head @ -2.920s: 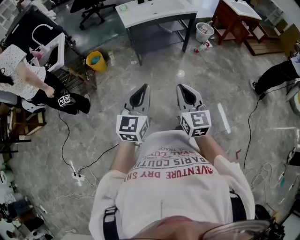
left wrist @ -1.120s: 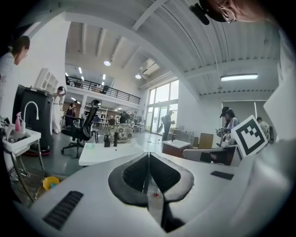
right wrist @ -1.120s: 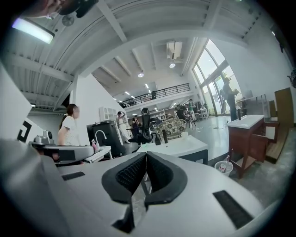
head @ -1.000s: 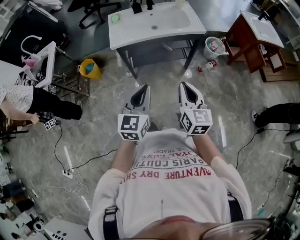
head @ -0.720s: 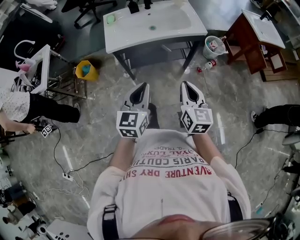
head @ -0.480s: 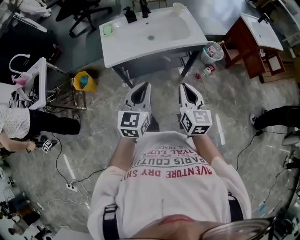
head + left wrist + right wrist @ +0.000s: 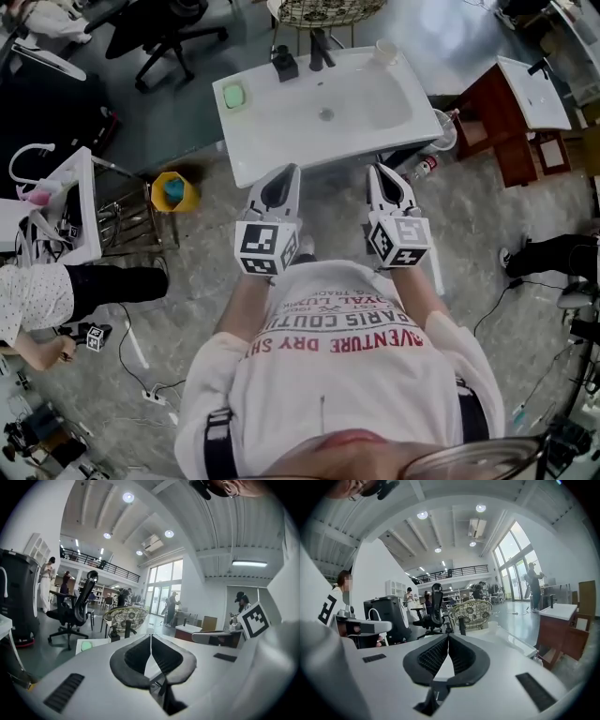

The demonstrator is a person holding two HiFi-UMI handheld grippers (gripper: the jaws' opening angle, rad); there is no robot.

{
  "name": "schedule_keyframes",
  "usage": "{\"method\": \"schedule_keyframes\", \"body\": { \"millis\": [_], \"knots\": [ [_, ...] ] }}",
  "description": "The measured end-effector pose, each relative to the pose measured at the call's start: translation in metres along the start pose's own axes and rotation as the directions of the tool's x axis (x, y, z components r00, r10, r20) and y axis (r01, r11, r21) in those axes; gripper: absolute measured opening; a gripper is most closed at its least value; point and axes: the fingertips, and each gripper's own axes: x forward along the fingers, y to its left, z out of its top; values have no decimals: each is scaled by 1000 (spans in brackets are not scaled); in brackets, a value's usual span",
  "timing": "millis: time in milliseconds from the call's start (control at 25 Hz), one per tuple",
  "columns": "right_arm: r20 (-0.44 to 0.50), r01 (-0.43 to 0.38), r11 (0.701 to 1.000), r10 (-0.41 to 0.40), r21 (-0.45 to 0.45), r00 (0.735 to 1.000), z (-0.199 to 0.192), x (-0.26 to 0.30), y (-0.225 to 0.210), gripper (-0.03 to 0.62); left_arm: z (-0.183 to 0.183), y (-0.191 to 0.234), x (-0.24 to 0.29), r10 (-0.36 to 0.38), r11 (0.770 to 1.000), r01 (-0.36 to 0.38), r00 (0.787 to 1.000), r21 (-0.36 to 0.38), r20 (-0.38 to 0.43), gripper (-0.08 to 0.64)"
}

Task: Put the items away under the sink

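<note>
Left gripper [image 7: 292,171] and right gripper [image 7: 373,169], both closed and empty, hang beside the white rectangular ceramic sink [image 7: 366,103]. Better to open one before reaching over the sink.

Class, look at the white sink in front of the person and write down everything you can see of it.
The sink is a white rectangular top with rounded corners and a shallow oblong basin with a small drain. A dark frame shows under its right end. It lies slightly askew in the head view. A black faucet rises at its back edge. Resting on it are a green soap at the left, a black pump bottle and a white cup at the back right.
</note>
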Motion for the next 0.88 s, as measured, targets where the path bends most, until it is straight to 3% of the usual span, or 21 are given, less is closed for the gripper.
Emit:
{"method": "schedule_keyframes", "body": {
  "millis": [200, 400, 680, 880],
  "knots": [
    [2, 5, 1000, -5, 1, 1000, 16, 59, 12, 26, 9, 57, 23, 24, 1000, -24, 1000, -11, -9, 28],
    [-24, -21, 1000, 21, -4, 999, 14, 101, 17, 26, 3, 88, 42, 54, 997, -55, 998, -46, -27, 28],
    [-34, -129, 991, 128, -23, 991, 22, 180, 18, 26, 2, 132, 80, 159, 984, -162, 986, -74, -41, 28],
    [-70, -198, 979, 195, -52, 978, 22, 246, 11, 26, 4, 166, 117, 246, 964, -251, 967, -82, -67, 28]
  ]
}}
